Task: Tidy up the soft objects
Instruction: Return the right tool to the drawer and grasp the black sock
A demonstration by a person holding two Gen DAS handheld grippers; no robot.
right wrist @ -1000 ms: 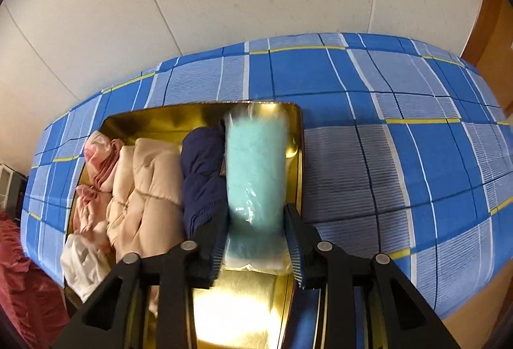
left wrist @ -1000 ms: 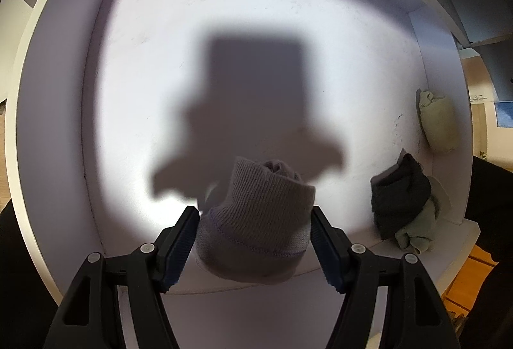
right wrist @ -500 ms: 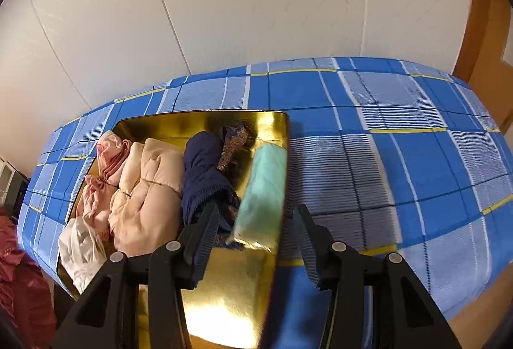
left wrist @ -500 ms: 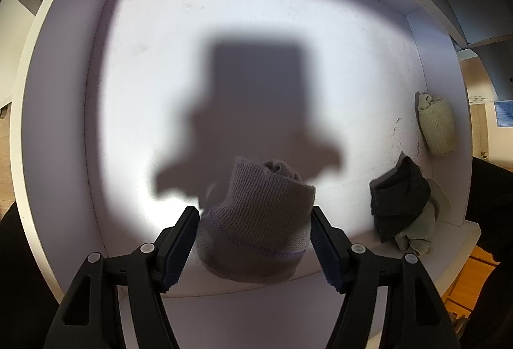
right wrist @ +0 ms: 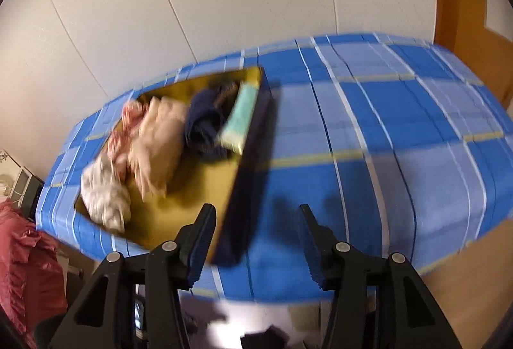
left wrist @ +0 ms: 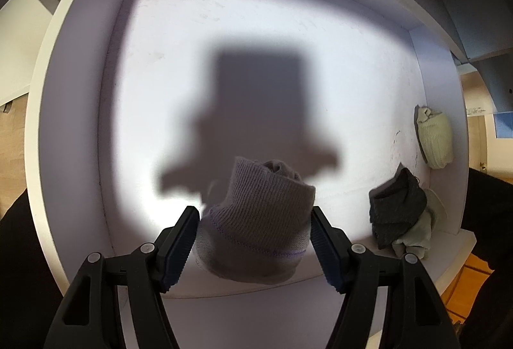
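Gold tray (right wrist: 205, 185) contents motion-blurred

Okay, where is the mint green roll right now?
In the right wrist view, the mint green roll lies in the gold tray, against its right wall, beside the navy cloth.

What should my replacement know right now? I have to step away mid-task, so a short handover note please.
Left gripper: shut on the grey knit sock roll, held inside the white shelf cubby.
Right gripper: open and empty, above the blue plaid bed; this view is motion-blurred.
Done: mint roll lies at the right edge of the gold tray, beside a navy item, peach clothes and a white piece. In the cubby, a dark sock bundle and a pale green roll sit at the right.
Left: set the grey roll down, release, fetch whatever remains.
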